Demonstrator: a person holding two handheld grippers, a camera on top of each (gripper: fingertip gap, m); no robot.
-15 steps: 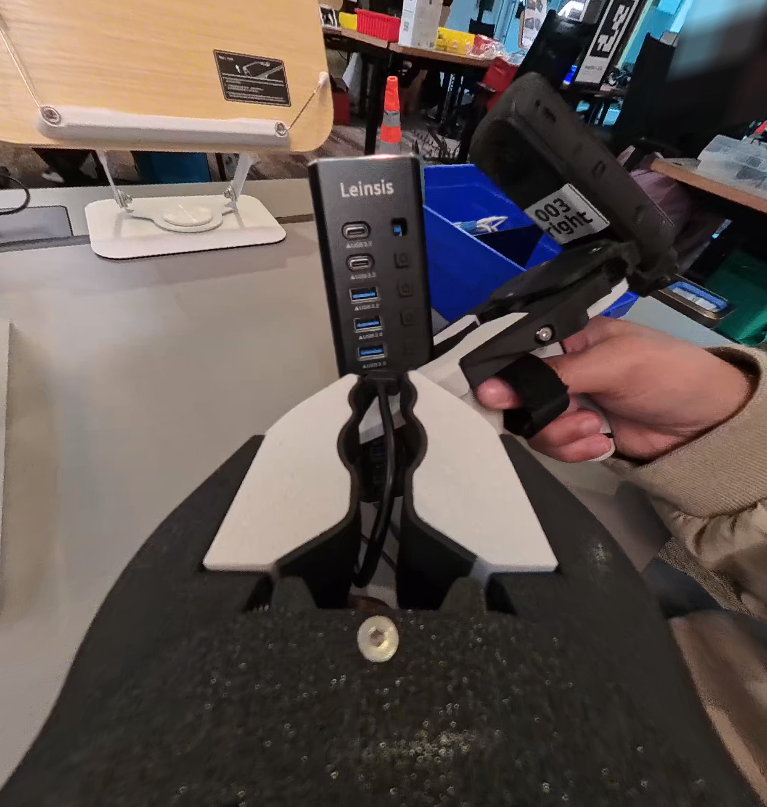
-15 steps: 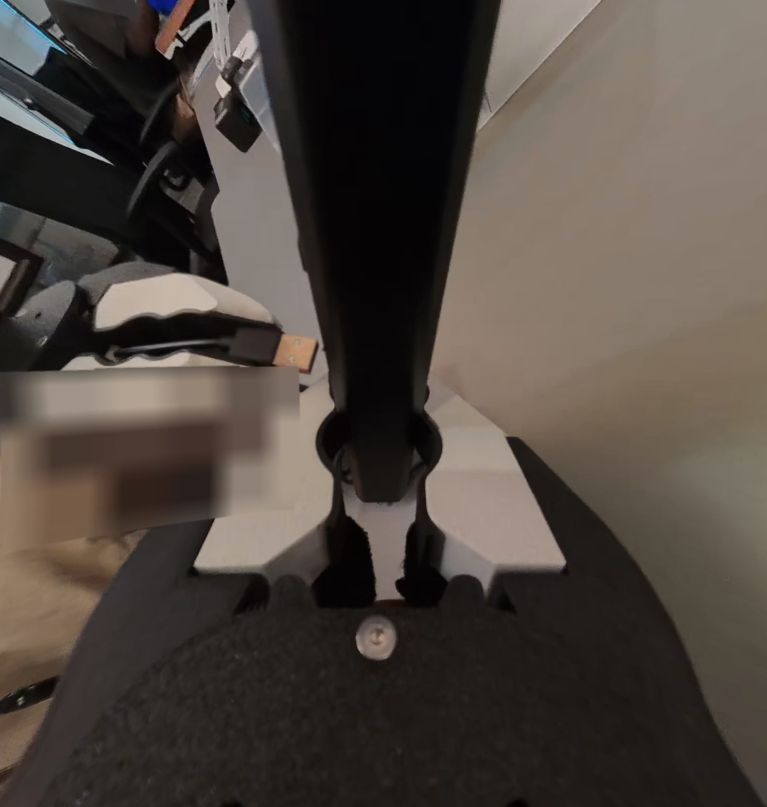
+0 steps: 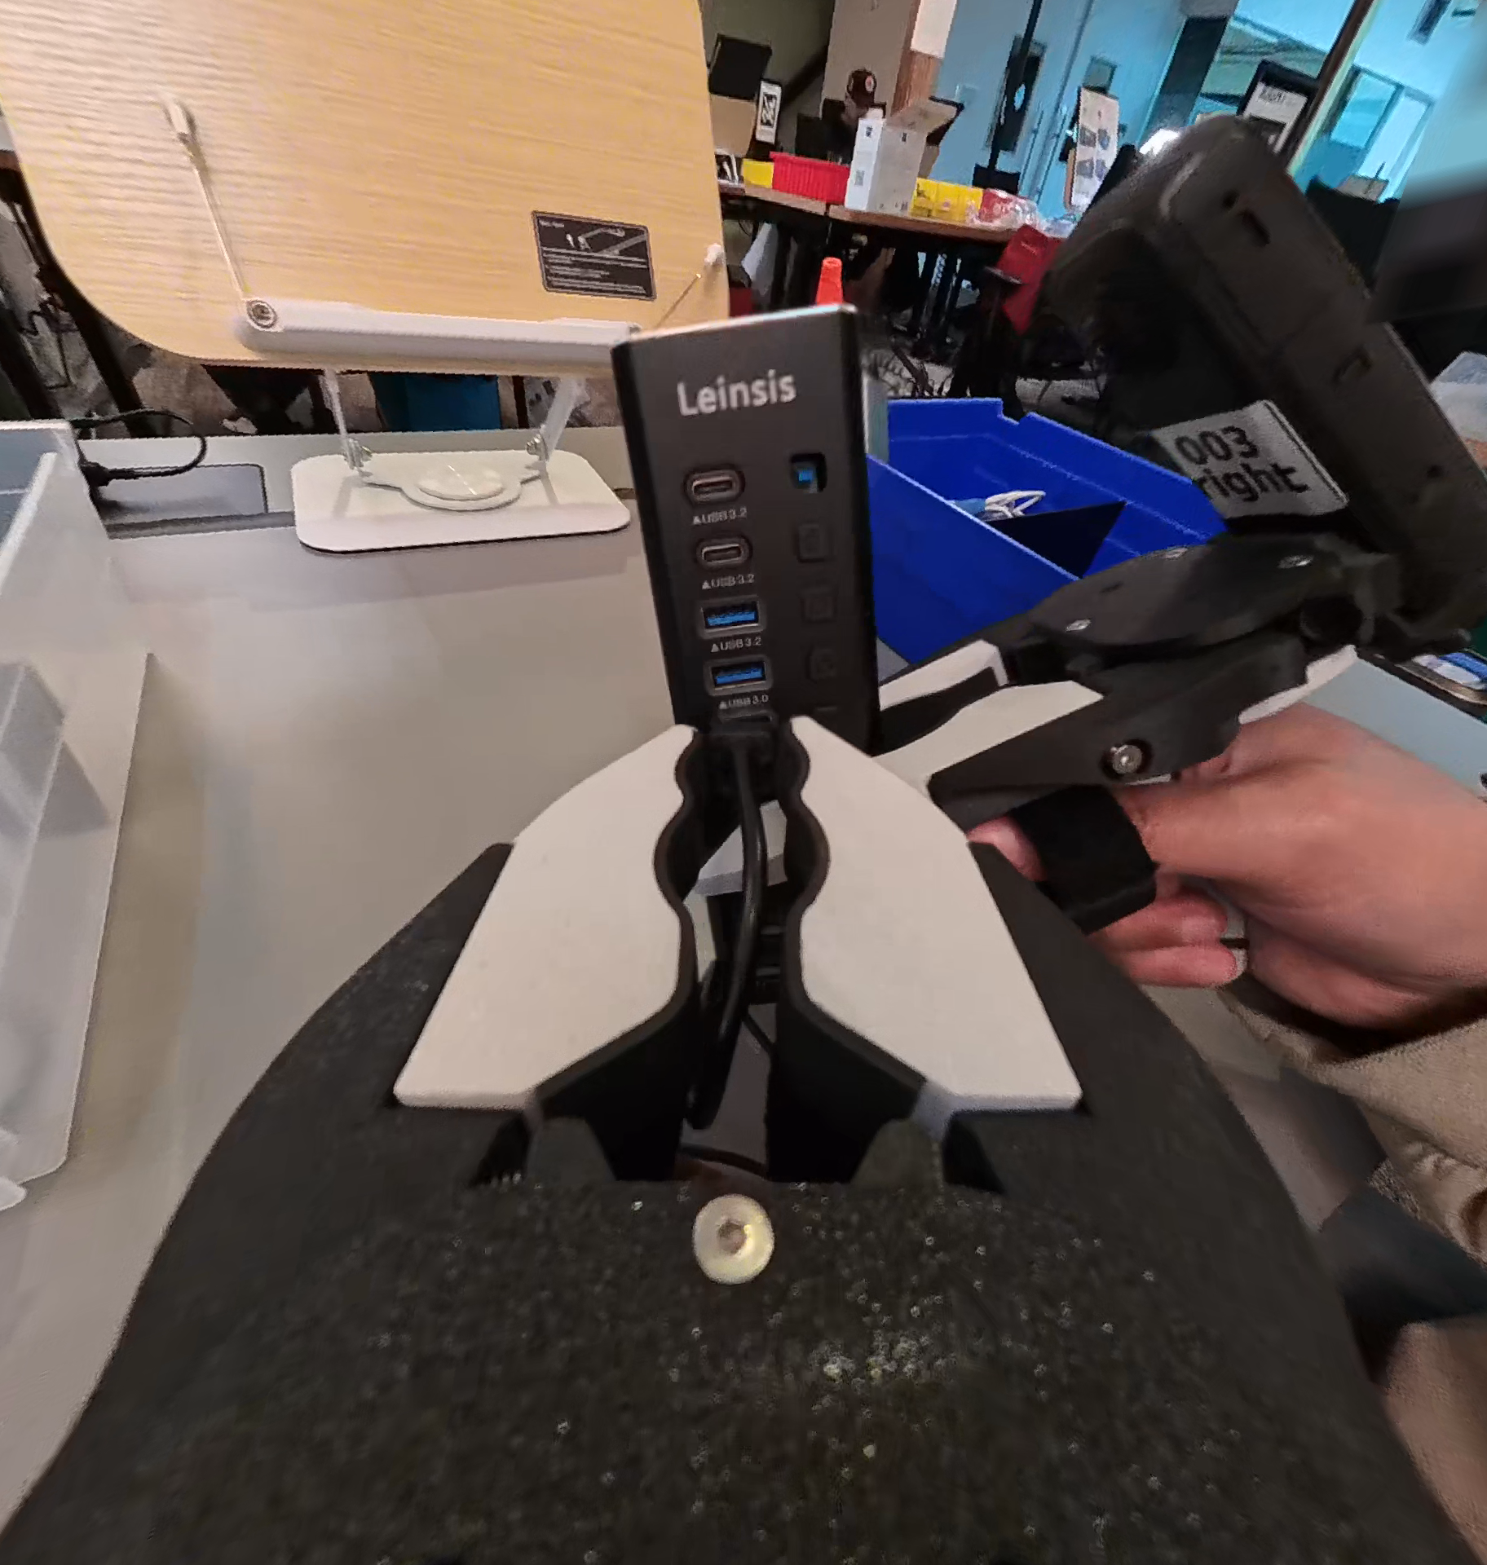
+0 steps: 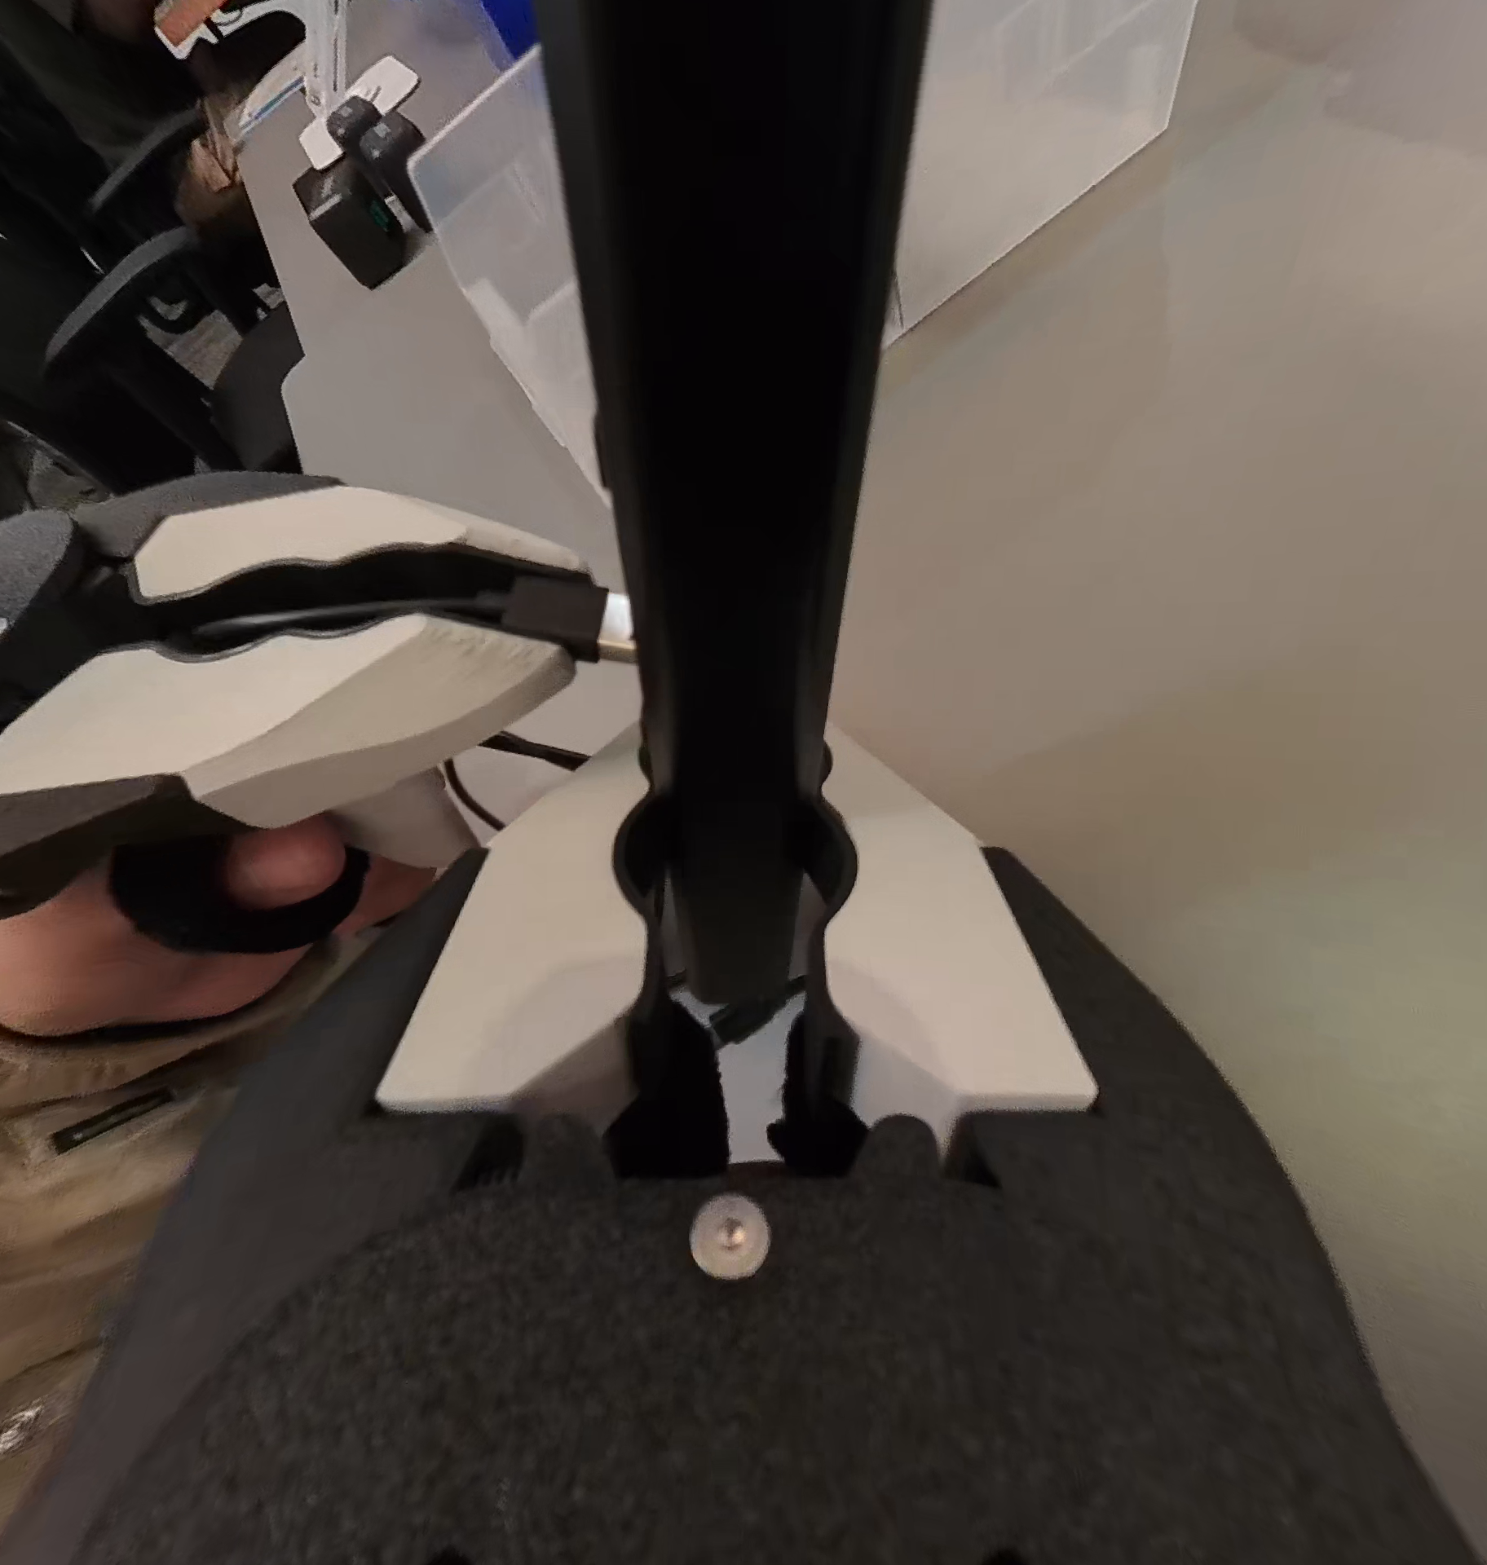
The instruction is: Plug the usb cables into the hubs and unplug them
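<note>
A black USB hub stands upright with its ports facing me. My right gripper is shut on its lower end. In the right wrist view the hub shows edge-on. My left gripper is shut on a black USB plug, whose cable runs back between the fingers. The plug's metal tip meets the hub's face at the lowest port, with part of the metal still showing. The right gripper reaches in from the right, held by a hand. The left gripper shows at the left.
A wooden book stand on a white base stands behind the hub. A blue bin sits at the back right. A clear plastic box is at the left of the pale table. A black adapter lies farther off.
My left gripper has moved the plug up to the hub. The plug was apart from it before and now sits at the lowest port, covering it. The right gripper still holds the hub.
</note>
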